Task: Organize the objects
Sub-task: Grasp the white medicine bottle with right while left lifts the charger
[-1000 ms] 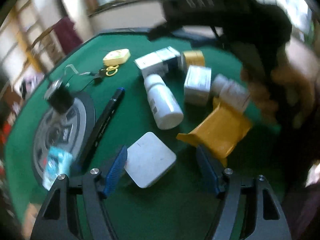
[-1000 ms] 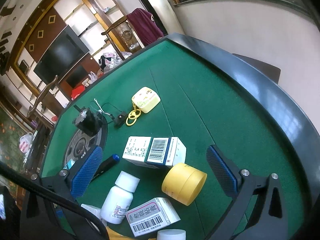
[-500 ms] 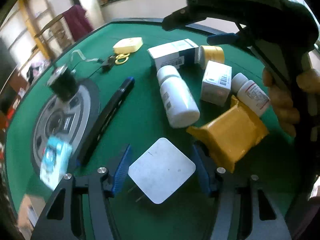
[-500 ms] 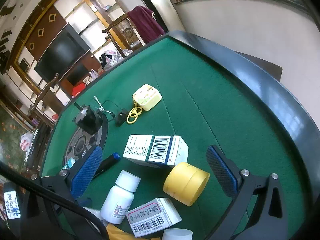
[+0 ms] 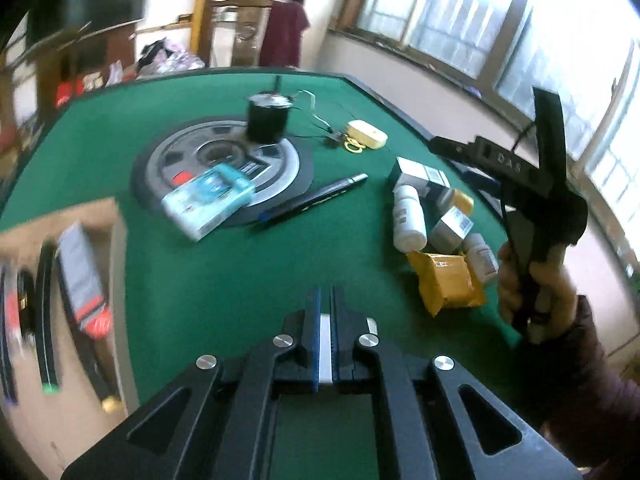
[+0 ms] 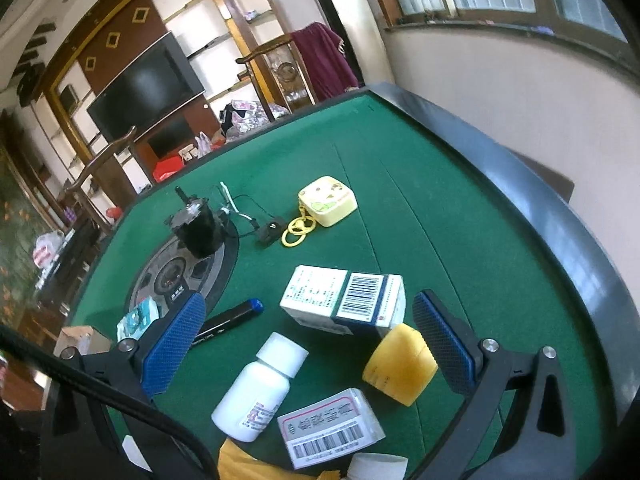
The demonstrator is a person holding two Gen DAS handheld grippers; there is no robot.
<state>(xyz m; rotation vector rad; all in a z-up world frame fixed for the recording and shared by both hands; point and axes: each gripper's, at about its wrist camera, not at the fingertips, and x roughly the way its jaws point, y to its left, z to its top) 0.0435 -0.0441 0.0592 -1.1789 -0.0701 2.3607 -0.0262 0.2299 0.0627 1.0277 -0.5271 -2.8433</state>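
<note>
My left gripper (image 5: 326, 300) is shut on a flat white square adapter (image 5: 326, 348), seen edge-on between the blue pads and lifted above the green table (image 5: 224, 280). My right gripper (image 6: 310, 332) is open and hangs over a cluster of medicine items: a blue-and-white box (image 6: 344, 296), a yellow jar (image 6: 400, 364), a white bottle (image 6: 256, 396) and a small barcoded box (image 6: 330, 428). Nothing is between its pads. The left wrist view shows that right gripper (image 5: 520, 168) held by a hand (image 5: 532, 288) beside a yellow pouch (image 5: 444, 284).
An open cardboard box (image 5: 60, 280) with pens and packs sits at the table's left edge. A teal pack (image 5: 210, 200) and a black motor (image 5: 267, 118) rest on a wheel-print mat (image 5: 168, 160). A black pen (image 5: 312, 200) and a yellow keychain case (image 6: 328, 200) lie nearby.
The left jaws closed on the white square adapter and lifted it off the table, rolling so it now stands on edge. The view swung left toward the cardboard box. The right gripper barely shifted.
</note>
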